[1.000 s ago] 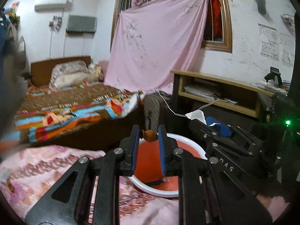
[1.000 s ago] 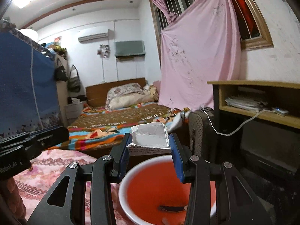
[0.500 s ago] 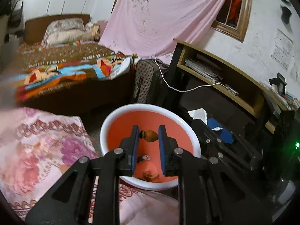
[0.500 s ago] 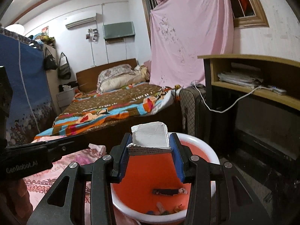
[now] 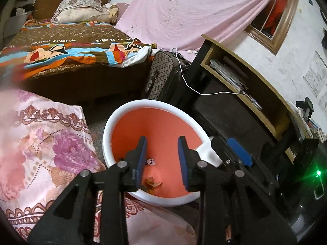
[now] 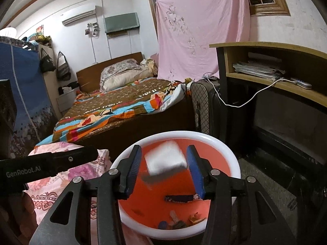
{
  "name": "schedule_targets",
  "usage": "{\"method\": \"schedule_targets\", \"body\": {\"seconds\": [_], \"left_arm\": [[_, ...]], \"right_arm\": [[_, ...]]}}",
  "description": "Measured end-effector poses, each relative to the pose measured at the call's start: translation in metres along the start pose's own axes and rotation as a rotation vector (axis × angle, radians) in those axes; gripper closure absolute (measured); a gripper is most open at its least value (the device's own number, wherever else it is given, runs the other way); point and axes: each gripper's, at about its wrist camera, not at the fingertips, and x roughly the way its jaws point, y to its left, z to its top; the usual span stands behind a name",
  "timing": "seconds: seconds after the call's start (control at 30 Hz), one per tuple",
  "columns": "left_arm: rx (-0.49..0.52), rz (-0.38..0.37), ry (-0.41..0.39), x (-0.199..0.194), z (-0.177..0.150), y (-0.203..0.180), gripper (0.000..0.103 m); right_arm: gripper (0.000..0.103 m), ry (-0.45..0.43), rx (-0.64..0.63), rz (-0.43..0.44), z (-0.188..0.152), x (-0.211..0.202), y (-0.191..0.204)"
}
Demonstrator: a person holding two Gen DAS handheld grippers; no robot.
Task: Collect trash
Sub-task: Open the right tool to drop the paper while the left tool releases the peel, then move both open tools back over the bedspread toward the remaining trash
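An orange basin with a white rim (image 5: 114, 120) sits on the floor below both grippers. My left gripper (image 5: 161, 143) hangs over it with its jaws opening and nothing between them. Small brown scraps (image 5: 152, 183) lie on the basin floor under it. In the right wrist view my right gripper (image 6: 164, 151) is also opening above the basin's rim (image 6: 224, 143). A blurred white carton (image 6: 163, 160) sits between its pads with a gap on each side. A dark wrapper (image 6: 178, 198) and several bits (image 6: 177, 220) lie in the basin.
Pink floral bedding (image 5: 40, 147) lies left of the basin. A bed with a colourful cover (image 5: 71, 40) stands behind it. A checked suitcase (image 5: 163, 75) and a wooden desk shelf (image 5: 245, 77) with a white cable stand to the right.
Both grippers have tipped down over the basin. The left jaws have parted and the brown bit is gone from them. The right jaws have widened and the white carton has slipped lower.
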Motion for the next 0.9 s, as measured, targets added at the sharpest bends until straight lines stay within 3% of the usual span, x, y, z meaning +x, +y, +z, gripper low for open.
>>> {"method": "schedule_targets", "body": {"seconds": [0.2,0.33,0.4,0.47,0.6,0.67,0.73,0.9], "left_arm": [[-0.008,0.021,-0.027,-0.011,0.0,0.006,0.074],[0.023,0.096,-0.103,-0.032,0.002,0.008,0.061],[0.035,0.15,-0.167,-0.048,0.003,0.012,0.043],[0.037,0.2,-0.215,-0.061,0.003,0.018,0.032],[0.021,0.29,-0.322,-0.1,0.004,0.04,0.022],[0.002,0.339,-0.373,-0.119,0.001,0.053,0.015],[-0.015,0.373,-0.43,-0.14,-0.003,0.066,0.014],[-0.03,0.459,-0.539,-0.193,-0.017,0.096,0.014]], "right_arm": [[0.053,-0.002,0.002,0.0,0.002,-0.003,0.001],[0.05,-0.034,-0.012,0.002,0.008,-0.008,0.009],[0.043,-0.06,-0.018,0.004,0.013,-0.013,0.015],[0.025,-0.102,-0.016,0.01,0.018,-0.022,0.022],[0.022,-0.165,-0.017,0.032,0.029,-0.035,0.04],[0.013,-0.19,-0.017,0.049,0.034,-0.04,0.05],[0.0,-0.222,-0.019,0.071,0.037,-0.046,0.062],[0.0,-0.304,-0.037,0.148,0.04,-0.062,0.099]]}}
